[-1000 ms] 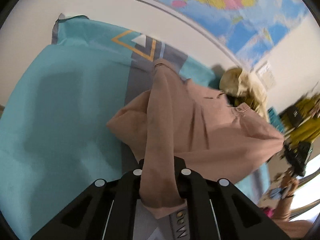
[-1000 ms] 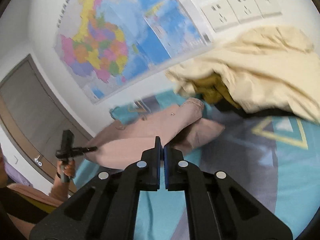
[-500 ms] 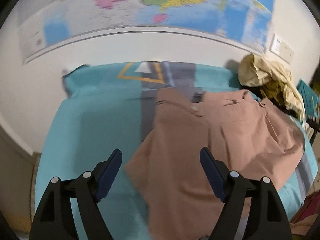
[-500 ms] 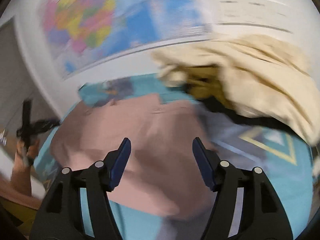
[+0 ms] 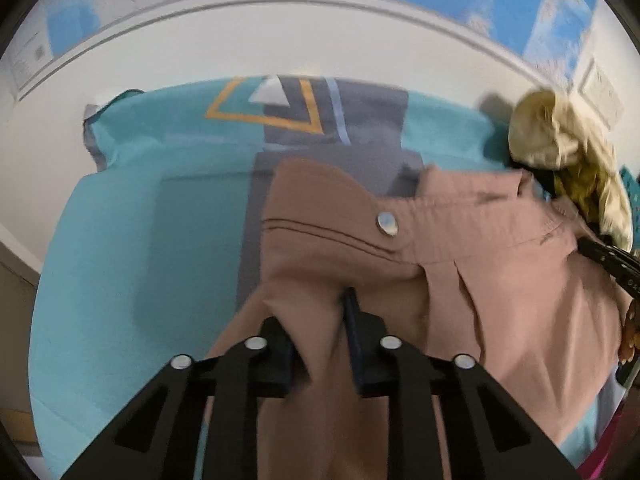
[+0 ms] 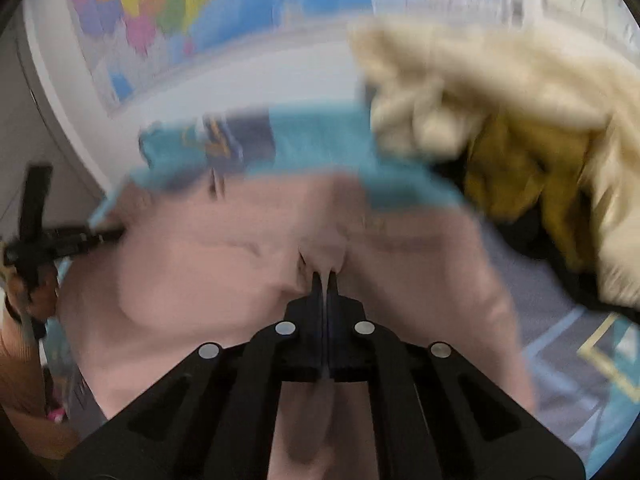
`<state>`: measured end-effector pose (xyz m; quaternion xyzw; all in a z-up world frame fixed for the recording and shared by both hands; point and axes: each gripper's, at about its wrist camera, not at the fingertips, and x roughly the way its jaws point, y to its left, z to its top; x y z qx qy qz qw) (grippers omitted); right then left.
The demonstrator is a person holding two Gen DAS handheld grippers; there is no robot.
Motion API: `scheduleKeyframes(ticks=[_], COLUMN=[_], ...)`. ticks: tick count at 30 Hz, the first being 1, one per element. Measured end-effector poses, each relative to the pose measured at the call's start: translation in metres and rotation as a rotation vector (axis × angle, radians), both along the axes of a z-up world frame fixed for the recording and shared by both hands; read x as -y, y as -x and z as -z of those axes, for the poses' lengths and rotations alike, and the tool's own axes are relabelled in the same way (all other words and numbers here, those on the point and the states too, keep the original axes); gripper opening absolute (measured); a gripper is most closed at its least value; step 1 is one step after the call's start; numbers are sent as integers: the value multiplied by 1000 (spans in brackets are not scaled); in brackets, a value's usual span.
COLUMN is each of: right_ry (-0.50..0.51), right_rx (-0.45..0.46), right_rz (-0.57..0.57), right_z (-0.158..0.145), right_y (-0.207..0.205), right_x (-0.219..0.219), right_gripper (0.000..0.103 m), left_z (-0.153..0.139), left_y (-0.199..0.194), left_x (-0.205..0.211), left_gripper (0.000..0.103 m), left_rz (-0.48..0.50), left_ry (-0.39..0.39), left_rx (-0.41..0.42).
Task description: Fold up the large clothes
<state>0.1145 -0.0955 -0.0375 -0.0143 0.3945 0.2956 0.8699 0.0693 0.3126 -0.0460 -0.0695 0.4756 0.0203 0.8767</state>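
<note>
1. The pink trousers [image 5: 500, 264] lie spread on a teal bedsheet [image 5: 132, 260] with a grey band and a yellow-outlined pattern; the waistband with a silver button [image 5: 387, 224] runs across the far part of the garment in the left wrist view.
2. The left gripper [image 5: 320, 332] sits at the near left part of the trousers. Its jaws are closing, and a raised fold of the pink cloth stands between its blue pads [image 5: 352, 340], which press on it from both sides.
3. The right gripper [image 6: 325, 280] is clenched on a thin pinch of the same pink fabric; the cloth puckers into creases where the fingertips meet, and more of it hangs below the jaws towards the camera.
4. In the right wrist view, which is blurred, the trousers [image 6: 208, 280] stretch left from the pinch to the other black gripper [image 6: 48, 236], held in a hand at the left edge.
5. A heap of cream and mustard clothes [image 6: 500, 120] lies on the far right of the bed, just beside the trousers; in the left wrist view this heap [image 5: 560, 148] is by the waistband's right end.
6. A coloured world map [image 6: 168, 12] hangs on the white wall behind the bed.
</note>
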Motion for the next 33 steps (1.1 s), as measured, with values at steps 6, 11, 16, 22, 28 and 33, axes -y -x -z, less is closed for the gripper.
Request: scheduleKeyframes(ticks=[6,11,16,22,28,33], right_ry=[45,30,24,10,-8,2], right_rx=[-16,-117,-107,-110,-89,-102], right_rz=[6,11,10,12,-4,1], right_z=[10,41,38,36,25,30], right_y=[-18,-31,-29,-27,-22,-36], right_x=[-15,-12,-9,-10,-9,-16], right_gripper=[2,3,4,7,7,7], left_z=[-1,10,0,-6,-11,-9], left_y=[-9,-7,1,9,14,20], left_x=[-12,-11,-2,11,13,15], left_gripper=[16,25,29,36,46,56], left_rz=[-58,-69,-66,-43,-38,-16], left_ry=[-37,-77,-139,-176,-170,-140], left_rx=[20,11,44,66,76,85])
